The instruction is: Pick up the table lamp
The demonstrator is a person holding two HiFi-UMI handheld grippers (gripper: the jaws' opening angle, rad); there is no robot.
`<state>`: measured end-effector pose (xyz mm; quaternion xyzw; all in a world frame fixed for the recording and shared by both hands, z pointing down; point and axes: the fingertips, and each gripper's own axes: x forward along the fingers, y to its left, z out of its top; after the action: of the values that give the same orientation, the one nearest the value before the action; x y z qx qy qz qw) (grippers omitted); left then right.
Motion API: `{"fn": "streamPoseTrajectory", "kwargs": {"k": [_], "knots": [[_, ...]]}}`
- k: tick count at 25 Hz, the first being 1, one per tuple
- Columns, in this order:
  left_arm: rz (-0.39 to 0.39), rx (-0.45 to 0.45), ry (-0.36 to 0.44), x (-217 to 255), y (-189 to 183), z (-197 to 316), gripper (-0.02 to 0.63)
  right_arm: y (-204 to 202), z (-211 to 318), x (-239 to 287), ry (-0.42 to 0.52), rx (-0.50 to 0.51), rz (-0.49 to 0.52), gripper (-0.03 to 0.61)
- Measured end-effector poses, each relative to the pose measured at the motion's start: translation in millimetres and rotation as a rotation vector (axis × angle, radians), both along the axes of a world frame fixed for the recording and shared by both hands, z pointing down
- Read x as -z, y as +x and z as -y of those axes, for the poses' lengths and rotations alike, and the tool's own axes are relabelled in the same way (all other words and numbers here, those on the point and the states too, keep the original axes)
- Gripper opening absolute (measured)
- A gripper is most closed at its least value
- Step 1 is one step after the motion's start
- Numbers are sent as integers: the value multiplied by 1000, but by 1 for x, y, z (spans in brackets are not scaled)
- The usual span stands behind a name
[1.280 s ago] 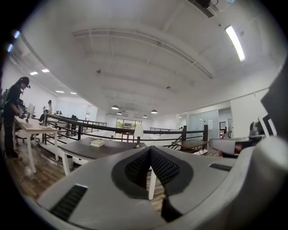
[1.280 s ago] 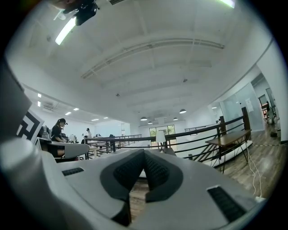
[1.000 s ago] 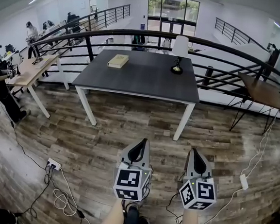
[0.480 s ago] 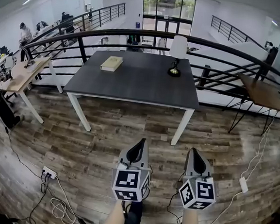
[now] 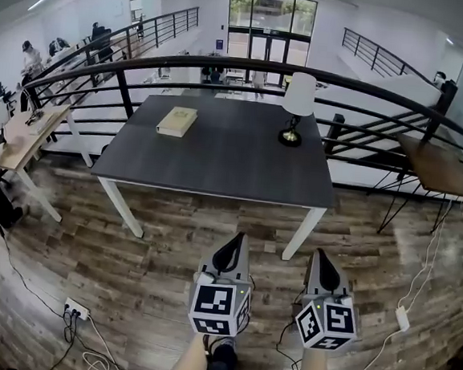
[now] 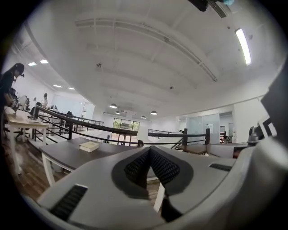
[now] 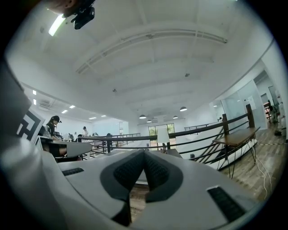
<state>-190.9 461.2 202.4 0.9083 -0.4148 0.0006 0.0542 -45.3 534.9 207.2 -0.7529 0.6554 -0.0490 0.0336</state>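
The table lamp (image 5: 296, 105) stands upright on the dark table (image 5: 217, 167), in the upper middle of the head view, near the table's far right edge. It has a white shade and a dark round foot. A book (image 5: 177, 121) lies flat on the same table, to the upper left, well apart from the lamp. Behind the table runs a black railing (image 5: 385, 87).

The left gripper (image 5: 231, 243) and the right gripper (image 5: 321, 256) are at the bottom of the frame, side by side above the wooden floor (image 5: 130, 244), and both are well apart from the table. In each gripper view the two jaws are pressed together and there is nothing between them. Both grippers hold nothing.
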Motion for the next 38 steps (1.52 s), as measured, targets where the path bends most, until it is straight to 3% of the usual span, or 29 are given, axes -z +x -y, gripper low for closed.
{"fn": "streamPoseTrajectory", "kwargs": {"k": [14,23,38], "knots": [[27,-36,-45,-28,6,98,18,-2,102,-26,-49,3,21,-4],[24,-18,-77,-41,34,158,18,25,168,-39,-67,49,30,-4],[31,-10,-94,-45,135,286,18,125,304,-46,-78,76,34,-3]]}}
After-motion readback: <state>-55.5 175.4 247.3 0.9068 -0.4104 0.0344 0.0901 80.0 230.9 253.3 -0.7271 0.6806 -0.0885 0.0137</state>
